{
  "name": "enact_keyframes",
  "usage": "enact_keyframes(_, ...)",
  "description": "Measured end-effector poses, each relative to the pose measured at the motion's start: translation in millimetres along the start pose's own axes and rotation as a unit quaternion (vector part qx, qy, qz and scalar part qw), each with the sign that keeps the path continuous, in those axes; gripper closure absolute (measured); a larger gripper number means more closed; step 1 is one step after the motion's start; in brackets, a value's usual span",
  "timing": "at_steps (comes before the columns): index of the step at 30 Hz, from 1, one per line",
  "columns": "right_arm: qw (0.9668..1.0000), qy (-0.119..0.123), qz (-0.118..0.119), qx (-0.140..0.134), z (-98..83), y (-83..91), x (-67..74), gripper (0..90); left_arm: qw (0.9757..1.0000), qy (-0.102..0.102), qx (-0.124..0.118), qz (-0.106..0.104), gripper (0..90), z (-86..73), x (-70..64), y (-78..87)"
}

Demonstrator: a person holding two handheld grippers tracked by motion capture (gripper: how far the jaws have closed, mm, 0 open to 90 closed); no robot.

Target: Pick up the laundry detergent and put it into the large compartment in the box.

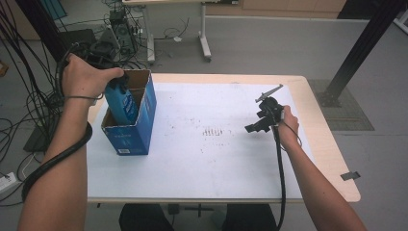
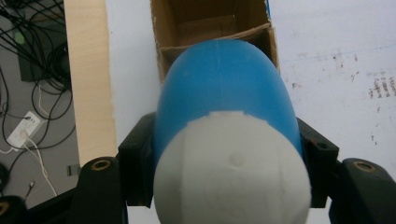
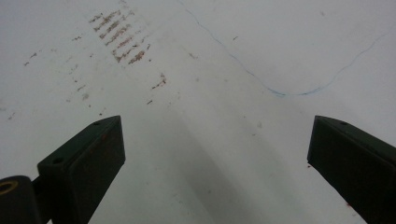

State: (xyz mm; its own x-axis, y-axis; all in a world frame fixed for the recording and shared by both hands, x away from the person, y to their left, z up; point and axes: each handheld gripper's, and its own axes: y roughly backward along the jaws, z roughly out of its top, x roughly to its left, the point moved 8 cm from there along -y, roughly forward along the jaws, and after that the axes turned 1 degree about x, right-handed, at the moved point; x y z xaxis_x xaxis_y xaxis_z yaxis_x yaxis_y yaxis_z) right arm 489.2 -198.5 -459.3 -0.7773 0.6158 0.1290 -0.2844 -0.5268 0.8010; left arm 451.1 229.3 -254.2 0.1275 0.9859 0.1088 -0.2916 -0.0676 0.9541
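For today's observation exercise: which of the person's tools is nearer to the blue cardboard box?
Left. The left tool grips a blue bottle right over the box. The right tool hovers open far across the table.

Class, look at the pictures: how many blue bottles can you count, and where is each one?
1. The blue bottle is clamped in the left gripper, partly inside the blue cardboard box at the table's left. Others may be hidden inside the box.
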Motion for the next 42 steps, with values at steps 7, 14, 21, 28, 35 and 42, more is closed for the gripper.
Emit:
enact_keyframes(7, 1.0000, 0.000, 0.000, 0.000, -0.2, 0.3, 0.1, 3.9, 1.0000, 0.003, 0.005, 0.001, 37.3, -2.3, -0.5, -8.3)
enact_keyframes(14, 1.0000, 0.000, 0.000, 0.000, 0.0, 0.8, 0.6, 3.9, 0.9999, 0.002, 0.011, -0.006, 37.3, -4.9, -3.4, -17.9)
enact_keyframes(21, 1.0000, -0.001, 0.002, -0.002, 0.0, 0.2, 1.6, 3.9, 0.9998, 0.002, 0.017, -0.006, 37.2, -7.5, -5.6, -28.3)
enact_keyframes(28, 1.0000, -0.001, 0.003, -0.003, -0.4, 0.5, 1.5, 3.9, 0.9996, 0.004, 0.027, -0.002, 37.2, -12.2, -6.2, -41.1)
enact_keyframes(35, 1.0000, -0.002, 0.004, -0.002, -0.8, 0.1, 1.6, 3.9, 0.9993, 0.005, 0.036, 0.003, 37.2, -16.0, -7.0, -51.6)
enact_keyframes(42, 1.0000, -0.001, 0.005, -0.001, -0.7, -0.2, 2.1, 3.9, 0.9992, 0.006, 0.039, 0.006, 37.1, -18.8, -9.2, -60.7)
